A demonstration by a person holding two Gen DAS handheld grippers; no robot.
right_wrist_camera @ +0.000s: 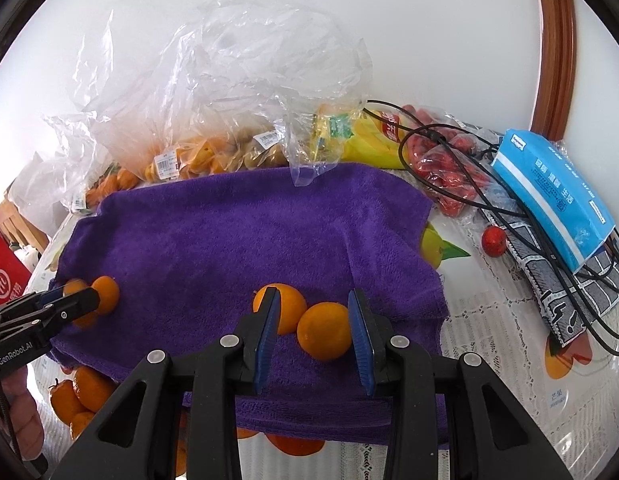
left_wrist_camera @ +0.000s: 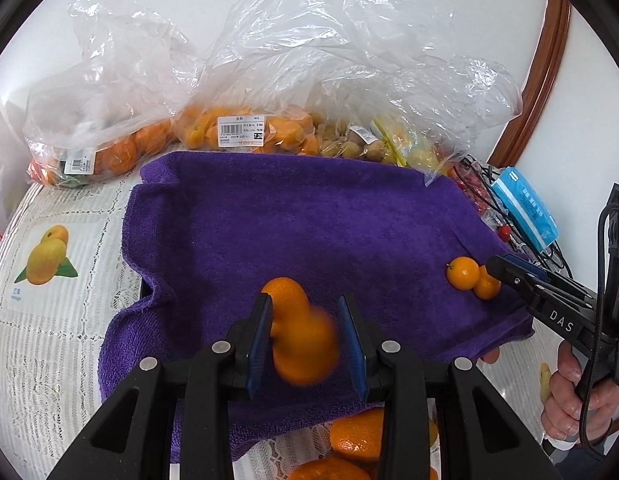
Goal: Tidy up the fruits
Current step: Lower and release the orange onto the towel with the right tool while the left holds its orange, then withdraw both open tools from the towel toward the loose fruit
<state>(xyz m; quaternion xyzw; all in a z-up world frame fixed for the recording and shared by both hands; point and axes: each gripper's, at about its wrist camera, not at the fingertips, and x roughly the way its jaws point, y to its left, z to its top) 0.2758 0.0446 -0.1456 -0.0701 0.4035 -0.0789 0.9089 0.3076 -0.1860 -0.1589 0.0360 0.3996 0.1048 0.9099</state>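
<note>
A purple towel (left_wrist_camera: 309, 220) covers the tabletop (left_wrist_camera: 49, 320). Clear bags (left_wrist_camera: 245, 128) of oranges line the upper frame, their contents hazy. Only the right view fully shows the blue pack (right_wrist_camera: 549, 196). Lower centre, the left fingers (left_wrist_camera: 261, 328) clench a blurred orange (left_wrist_camera: 305, 352), while the right fingers (right_wrist_camera: 359, 332) stand loose around another orange (right_wrist_camera: 325, 330) on the towel.

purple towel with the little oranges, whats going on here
A person holds a gripper in each hand over the purple towel. The left gripper is shut around a blurred orange. The right gripper stands open, with a second orange between its jaws. Bagged fruit lies behind.
</note>
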